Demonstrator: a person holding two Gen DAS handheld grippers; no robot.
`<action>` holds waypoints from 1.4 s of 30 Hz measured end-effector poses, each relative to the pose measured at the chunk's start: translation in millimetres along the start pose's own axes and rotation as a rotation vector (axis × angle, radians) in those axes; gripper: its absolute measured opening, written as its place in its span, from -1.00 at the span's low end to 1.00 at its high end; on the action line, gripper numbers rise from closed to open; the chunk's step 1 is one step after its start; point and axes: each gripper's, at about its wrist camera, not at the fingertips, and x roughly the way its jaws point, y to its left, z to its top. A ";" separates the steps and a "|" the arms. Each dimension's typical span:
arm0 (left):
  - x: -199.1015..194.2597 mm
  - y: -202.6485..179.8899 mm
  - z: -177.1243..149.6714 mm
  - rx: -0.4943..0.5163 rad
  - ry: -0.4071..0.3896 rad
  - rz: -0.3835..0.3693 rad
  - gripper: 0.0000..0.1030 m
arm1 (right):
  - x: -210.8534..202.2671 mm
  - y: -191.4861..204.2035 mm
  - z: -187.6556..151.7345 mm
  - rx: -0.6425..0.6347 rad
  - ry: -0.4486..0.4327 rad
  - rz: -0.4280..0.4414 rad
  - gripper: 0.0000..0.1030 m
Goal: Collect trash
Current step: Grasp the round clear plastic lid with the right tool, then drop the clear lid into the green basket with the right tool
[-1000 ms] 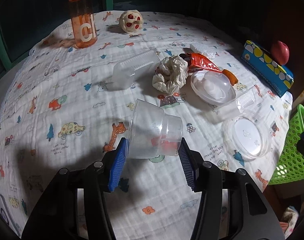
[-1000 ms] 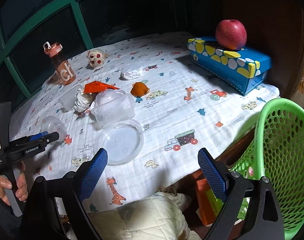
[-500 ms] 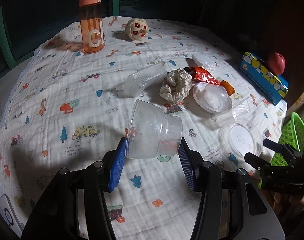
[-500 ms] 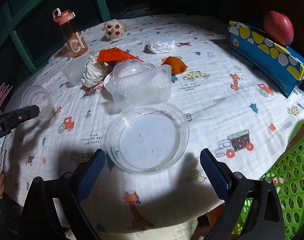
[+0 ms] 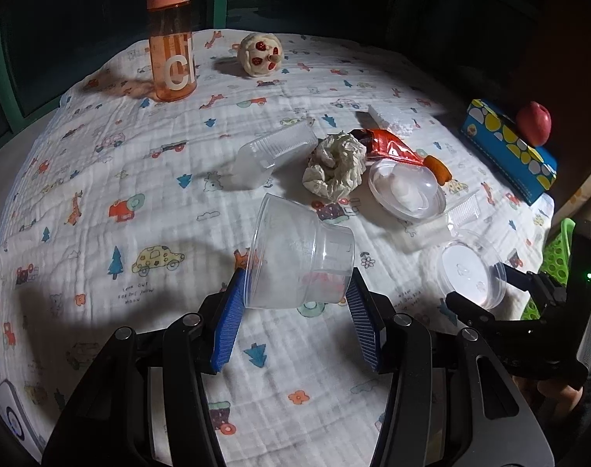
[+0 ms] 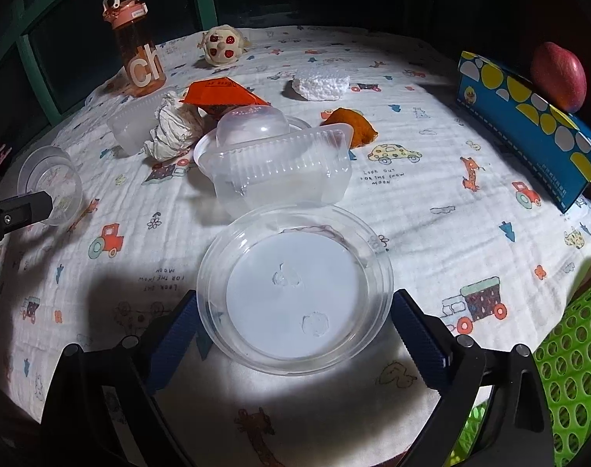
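Note:
My left gripper [image 5: 295, 311] is shut on a clear plastic cup [image 5: 299, 260], held on its side above the patterned cloth [image 5: 139, 194]. My right gripper [image 6: 295, 319] is open, its jaws standing on either side of a clear round lid [image 6: 295, 295] near the table's front edge; the lid also shows in the left wrist view [image 5: 470, 268]. Behind it lie a clear ribbed tray [image 6: 284, 171], a domed lid [image 6: 252, 128], crumpled paper [image 6: 175, 128], an orange wrapper [image 6: 221, 93], an orange peel [image 6: 350, 126] and a white foam piece [image 6: 321, 83].
A green mesh basket [image 6: 568, 369] stands off the table's right edge. An orange water bottle [image 6: 138, 48], a spotted toy ball [image 6: 221, 44] and a blue box [image 6: 529, 124] with a red apple [image 6: 558, 76] sit on the table. Another clear tray [image 5: 272, 153] lies left of the paper.
My right gripper has moved forward from the table edge until its open jaws flank the round lid. My left gripper has lifted the cup a little.

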 end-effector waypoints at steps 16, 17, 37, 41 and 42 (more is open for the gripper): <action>-13.6 -28.0 3.7 0.051 -0.021 -0.045 -0.01 | -52.6 -19.8 -5.8 0.070 -0.070 0.054 0.70; -14.8 -31.2 4.6 0.057 -0.023 -0.050 -0.01 | -58.4 -22.8 -6.2 0.078 -0.080 0.051 0.70; -21.8 -137.5 20.8 0.227 -0.030 -0.187 -0.01 | -166.1 -172.3 -48.9 0.357 -0.223 -0.184 0.70; -21.0 -156.3 20.5 0.254 -0.026 -0.206 -0.01 | -169.1 -206.7 -64.9 0.426 -0.200 -0.233 0.70; -20.9 -159.5 20.4 0.260 -0.025 -0.210 -0.01 | -169.0 -211.9 -67.6 0.436 -0.195 -0.241 0.70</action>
